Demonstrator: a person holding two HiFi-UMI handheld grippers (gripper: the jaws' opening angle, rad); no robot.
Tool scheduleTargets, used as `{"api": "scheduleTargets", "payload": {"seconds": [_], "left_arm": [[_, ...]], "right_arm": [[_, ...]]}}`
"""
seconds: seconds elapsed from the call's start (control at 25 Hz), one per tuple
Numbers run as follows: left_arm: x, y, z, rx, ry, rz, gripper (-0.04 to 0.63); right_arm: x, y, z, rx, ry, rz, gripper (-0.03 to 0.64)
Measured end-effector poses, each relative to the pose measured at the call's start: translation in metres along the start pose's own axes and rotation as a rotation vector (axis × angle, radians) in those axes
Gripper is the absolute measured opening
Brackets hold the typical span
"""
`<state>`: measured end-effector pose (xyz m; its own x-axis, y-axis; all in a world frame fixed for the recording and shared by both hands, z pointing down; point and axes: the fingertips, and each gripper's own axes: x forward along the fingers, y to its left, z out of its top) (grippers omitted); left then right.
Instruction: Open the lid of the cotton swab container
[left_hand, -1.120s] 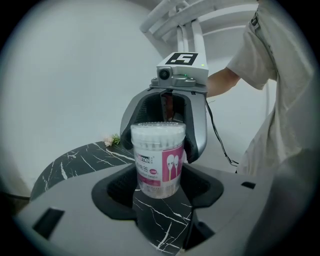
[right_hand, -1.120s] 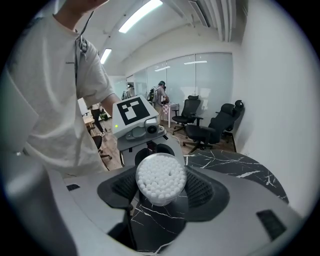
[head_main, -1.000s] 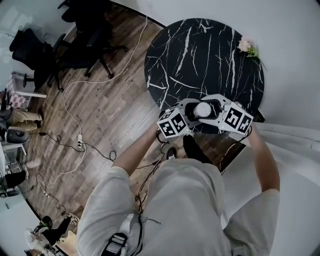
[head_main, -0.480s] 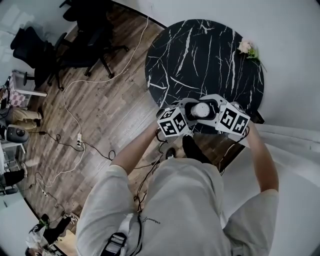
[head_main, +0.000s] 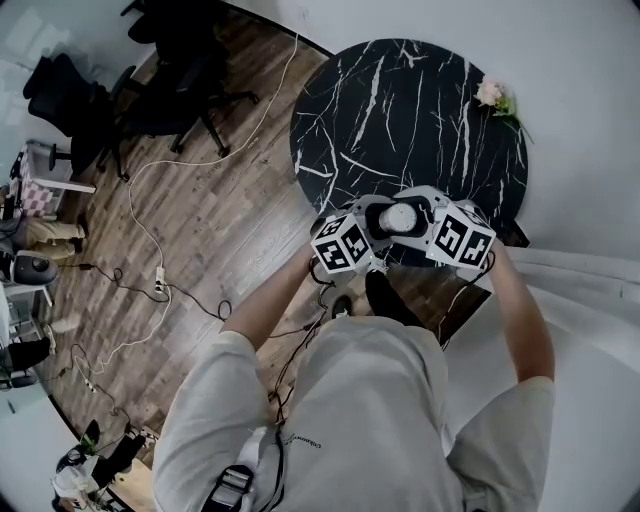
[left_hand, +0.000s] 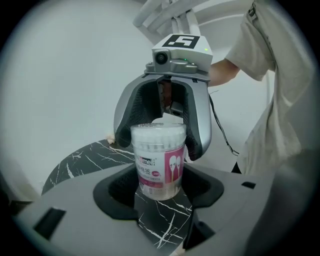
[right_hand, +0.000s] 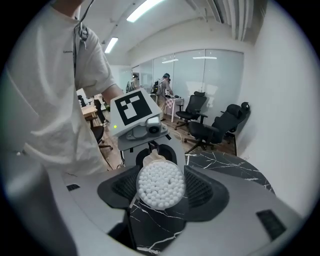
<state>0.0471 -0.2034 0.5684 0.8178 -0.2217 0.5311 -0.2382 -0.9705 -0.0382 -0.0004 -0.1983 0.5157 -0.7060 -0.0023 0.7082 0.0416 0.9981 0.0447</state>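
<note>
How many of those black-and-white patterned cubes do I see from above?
2: one marker cube just left of the cotton swab container, the other just right of it. None seems hidden.

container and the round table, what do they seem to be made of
The container looks like clear, glossy plastic: the white swabs show through its wall. A pink printed label wraps its lower part. The table has a smooth black top with white veins, like polished marble or a marble-look laminate; the pictures can't settle which.
</note>
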Motion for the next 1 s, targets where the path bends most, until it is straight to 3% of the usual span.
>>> {"api": "scheduleTargets", "payload": {"seconds": [0.2,0.56,0.8,0.88,1.0], "left_arm": [[-0.007,-0.005,0.017,-0.056,-0.092,-0.024,0.262],[-0.015,-0.015,0.038,-0.052,-0.173,-0.060,0.261],[-0.014,-0.020,0.055,-0.112,-0.244,-0.084,0.261],[-0.011,-0.017,0.051,-0.106,-0.214,-0.058,0.262],[-0.008,-0.004,0.039,-0.121,-0.168,0.028,0.262]], "right_arm": [[-0.015,0.002,0.017,0.052,-0.118,0.027,0.284],[-0.034,0.008,0.023,0.086,-0.279,0.015,0.284],[-0.050,0.006,0.030,0.174,-0.430,0.014,0.284],[-0.047,0.003,0.025,0.191,-0.392,-0.018,0.284],[-0.038,-0.005,0.016,0.201,-0.272,-0.159,0.284]]}}
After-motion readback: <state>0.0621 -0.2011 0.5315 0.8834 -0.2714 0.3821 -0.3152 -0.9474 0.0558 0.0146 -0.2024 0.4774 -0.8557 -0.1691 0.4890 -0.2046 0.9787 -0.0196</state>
